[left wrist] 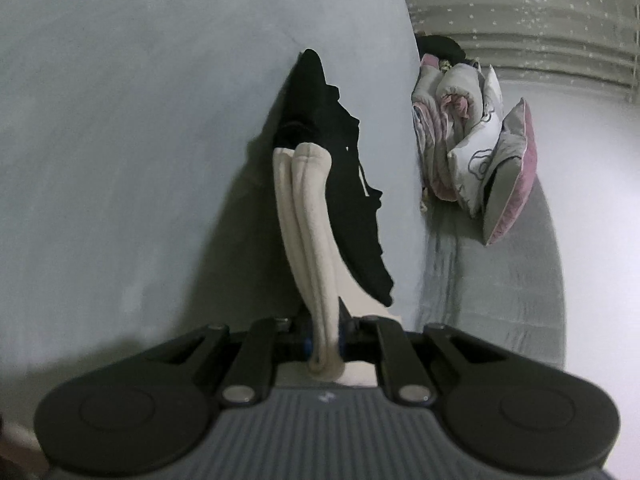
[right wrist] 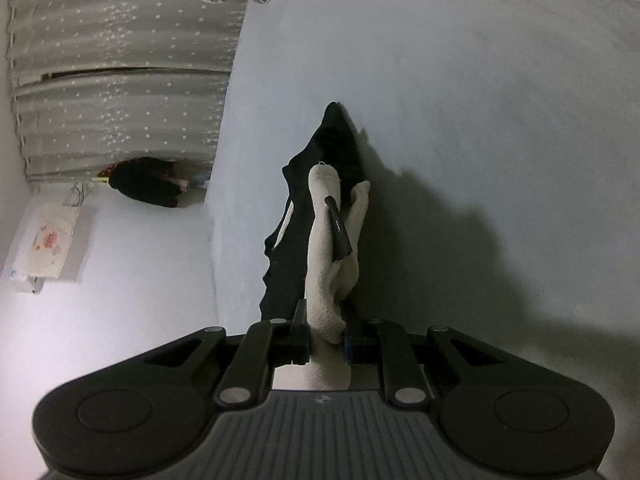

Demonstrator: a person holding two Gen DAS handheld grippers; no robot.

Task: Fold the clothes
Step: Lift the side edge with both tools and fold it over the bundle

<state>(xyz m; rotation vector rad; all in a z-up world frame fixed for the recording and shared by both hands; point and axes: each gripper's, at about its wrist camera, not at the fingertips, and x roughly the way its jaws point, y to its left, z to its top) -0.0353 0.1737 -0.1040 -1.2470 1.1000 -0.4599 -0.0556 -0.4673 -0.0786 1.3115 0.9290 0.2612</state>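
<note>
Cream garment, black garment behind

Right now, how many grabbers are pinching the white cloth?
2. The left gripper is shut on one part of the white cloth, and the right gripper is shut on another part. Black clothing lies beside it on the bed.

Black garment on pale bed
</note>
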